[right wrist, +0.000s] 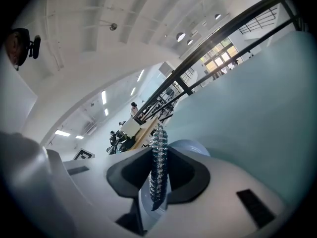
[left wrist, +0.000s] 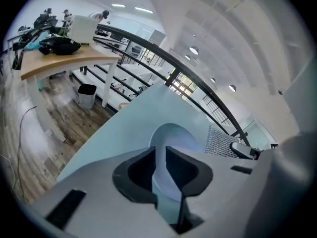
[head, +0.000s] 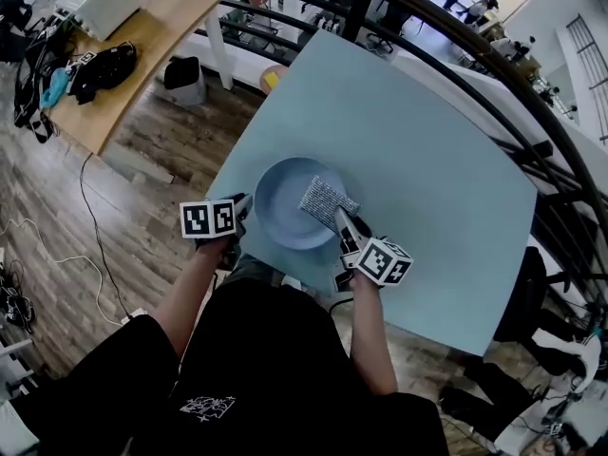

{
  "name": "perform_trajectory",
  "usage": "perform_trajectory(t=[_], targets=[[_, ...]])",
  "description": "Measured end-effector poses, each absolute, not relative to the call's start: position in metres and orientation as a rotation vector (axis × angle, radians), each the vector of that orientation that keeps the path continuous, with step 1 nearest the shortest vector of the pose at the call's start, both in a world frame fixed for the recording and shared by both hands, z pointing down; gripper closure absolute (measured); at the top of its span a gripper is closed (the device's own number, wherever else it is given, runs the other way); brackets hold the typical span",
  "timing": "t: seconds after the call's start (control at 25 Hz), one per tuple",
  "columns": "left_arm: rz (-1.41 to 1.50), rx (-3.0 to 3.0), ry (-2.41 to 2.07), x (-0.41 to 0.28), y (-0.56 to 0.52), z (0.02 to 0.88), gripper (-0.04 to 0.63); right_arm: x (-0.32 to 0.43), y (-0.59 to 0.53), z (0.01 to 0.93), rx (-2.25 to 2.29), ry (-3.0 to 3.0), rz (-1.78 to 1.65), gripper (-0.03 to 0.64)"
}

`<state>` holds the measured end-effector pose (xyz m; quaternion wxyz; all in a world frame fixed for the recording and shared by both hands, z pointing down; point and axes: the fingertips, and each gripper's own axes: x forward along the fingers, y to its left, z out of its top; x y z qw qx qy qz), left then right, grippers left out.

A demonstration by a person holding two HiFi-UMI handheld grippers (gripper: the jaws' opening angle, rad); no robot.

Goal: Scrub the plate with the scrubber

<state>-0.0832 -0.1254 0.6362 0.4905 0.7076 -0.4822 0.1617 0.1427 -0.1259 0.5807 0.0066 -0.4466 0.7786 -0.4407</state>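
Plate [head: 283, 209]: pale blue, round, flat on the counter [head: 418, 141] near its front edge, right in front of the person. No dirt, foam or water shows on it, so how much is already clean cannot be read.

Scrubber [head: 328, 200]: silvery mesh pad, lying over the right part of the plate and reaching to the rim there. It looks to be in contact with the plate's surface.

Right gripper [head: 343, 222]: jaws clenched on the scrubber. Its own view shows the mesh edge-on, pinched between both pads.

Left gripper [head: 240, 207]: at the plate's left rim. In its own view the rim runs through the narrow gap between the jaws, and the pads appear to grasp it, steadying the plate.

Judgement: pick-up of the scrubber is done, the plate is braced, and the pad is on the plate. The scrubbing stage is in hand. Left to do: work the pad across the remaining centre and left of the plate, then let go of both.

Counter otherwise carries nothing visible; wood floor [head: 142, 207] below.
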Motion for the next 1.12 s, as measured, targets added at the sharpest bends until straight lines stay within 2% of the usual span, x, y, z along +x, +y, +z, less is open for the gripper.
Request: perform_trajectory(t=[0.32, 1.12], targets=[[0.336, 1.819, -1.307, -0.073, -0.106, 0.585, 0.581, 0.167, -0.120, 0.528, -1.393, 2.545, -1.140, 0.534], [0.107, 2.165, -1.545, -0.048, -0.074, 0.422, 0.583, 0.204, -0.099, 0.389, -1.414, 2.645, -0.556, 0.535]])
